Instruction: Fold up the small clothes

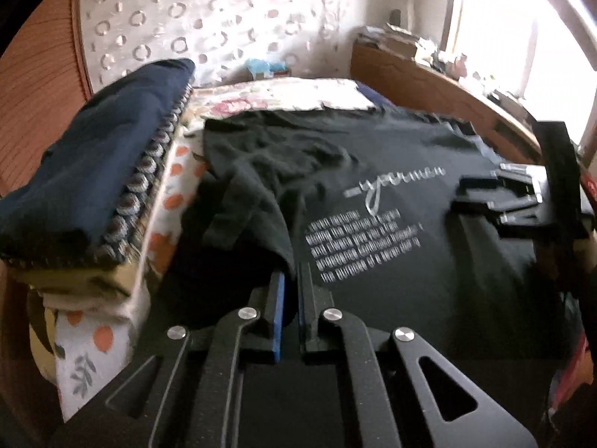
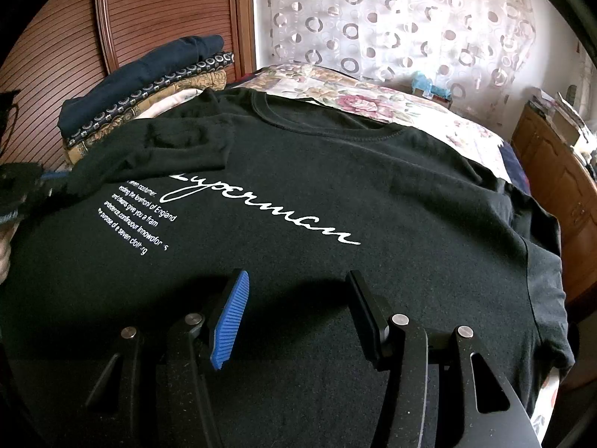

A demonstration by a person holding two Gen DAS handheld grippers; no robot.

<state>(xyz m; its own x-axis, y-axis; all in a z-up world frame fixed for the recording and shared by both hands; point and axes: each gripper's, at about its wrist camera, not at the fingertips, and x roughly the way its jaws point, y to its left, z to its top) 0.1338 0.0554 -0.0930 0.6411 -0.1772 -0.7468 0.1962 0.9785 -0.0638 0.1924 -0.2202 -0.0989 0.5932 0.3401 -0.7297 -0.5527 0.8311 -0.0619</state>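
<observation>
A black T-shirt [image 2: 335,171] with white script lettering lies spread on the bed, front up. It also shows in the left wrist view [image 1: 391,171]. My left gripper [image 1: 292,280] is shut on the shirt's left sleeve edge [image 1: 261,201] and holds it folded over the chest; it shows blurred at the left of the right wrist view [image 2: 37,190]. My right gripper [image 2: 298,280] is open, just above the shirt's lower front, holding nothing. It shows at the right of the left wrist view [image 1: 474,198].
A stack of folded clothes [image 1: 93,171] with a navy piece on top sits at the shirt's left, also in the right wrist view [image 2: 149,86]. The floral bedspread [image 2: 373,104] lies beyond the collar. A wooden bed frame [image 2: 559,186] runs along the right.
</observation>
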